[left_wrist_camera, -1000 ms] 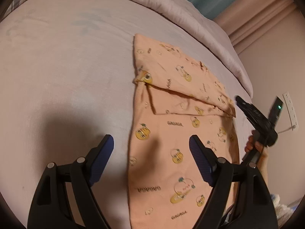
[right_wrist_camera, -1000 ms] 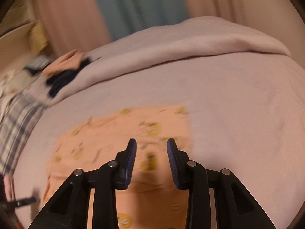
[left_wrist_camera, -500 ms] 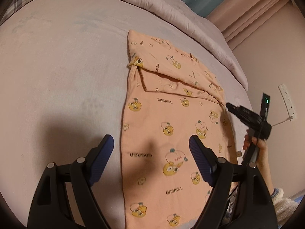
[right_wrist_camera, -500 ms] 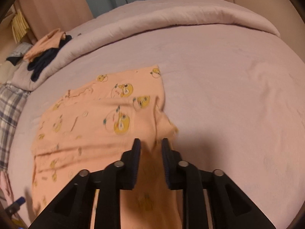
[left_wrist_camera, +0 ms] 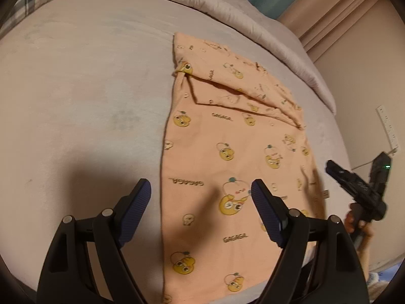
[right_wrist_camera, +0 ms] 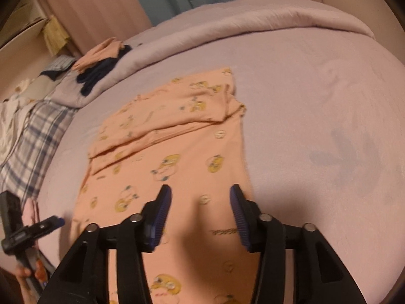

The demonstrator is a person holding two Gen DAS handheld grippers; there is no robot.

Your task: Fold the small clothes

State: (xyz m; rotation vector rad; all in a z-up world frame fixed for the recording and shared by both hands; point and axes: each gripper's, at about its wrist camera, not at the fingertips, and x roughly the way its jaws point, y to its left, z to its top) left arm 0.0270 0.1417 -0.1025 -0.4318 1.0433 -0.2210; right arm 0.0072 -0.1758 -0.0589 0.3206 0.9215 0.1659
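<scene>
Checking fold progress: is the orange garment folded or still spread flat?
Partly folded. The orange garment lies flat on the bed, with its far portion doubled back, forming a flap over the near portion.

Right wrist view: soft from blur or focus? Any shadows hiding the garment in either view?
Right wrist view: motion smear on the peach garment prints and the bedding. Left wrist view: sharper, lettering readable. Both: gripper shadows darken the near cloth without hiding it; strong fisheye curvature of the bed.

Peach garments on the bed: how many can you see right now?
2. The peach printed garment lies flat on the sheet below both grippers; a second peach piece sits on the duvet with dark clothes. More may be hidden there.
</scene>
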